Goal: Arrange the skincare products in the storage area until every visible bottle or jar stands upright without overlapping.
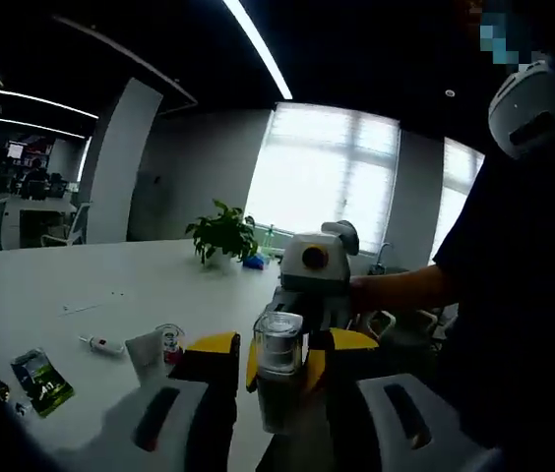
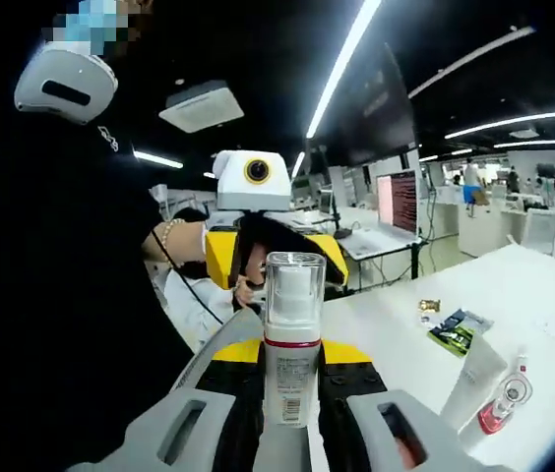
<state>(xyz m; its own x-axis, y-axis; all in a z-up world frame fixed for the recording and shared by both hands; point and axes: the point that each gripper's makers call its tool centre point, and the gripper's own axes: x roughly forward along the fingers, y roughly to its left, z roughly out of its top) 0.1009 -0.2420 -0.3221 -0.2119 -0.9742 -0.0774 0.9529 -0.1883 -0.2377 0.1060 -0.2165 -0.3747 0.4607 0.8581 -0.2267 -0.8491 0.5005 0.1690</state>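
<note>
Both tongs grip one upright pump bottle [image 2: 292, 339] between them: left tongs [image 1: 279, 362], right tongs [image 2: 291, 366]. A tube [image 2: 471, 379] lies on the bench [image 2: 543, 295] at four o'clock.

The pump bottle [image 2: 291, 366] bears fine print too small to read.

Pump bottle [image 2: 292, 339] – clear cap over a white pump head, red band under it, pale body with a printed label – stands upright, held up off the table; seen from the other side [image 1: 278, 369] its clear cap tops a dim body. White tube [image 2: 471, 382] lies tilted on the white table, at the right of the right gripper view. Small bottle [image 2: 503, 401] with clear body and pink base lies just beside the tube, tilted.
</note>
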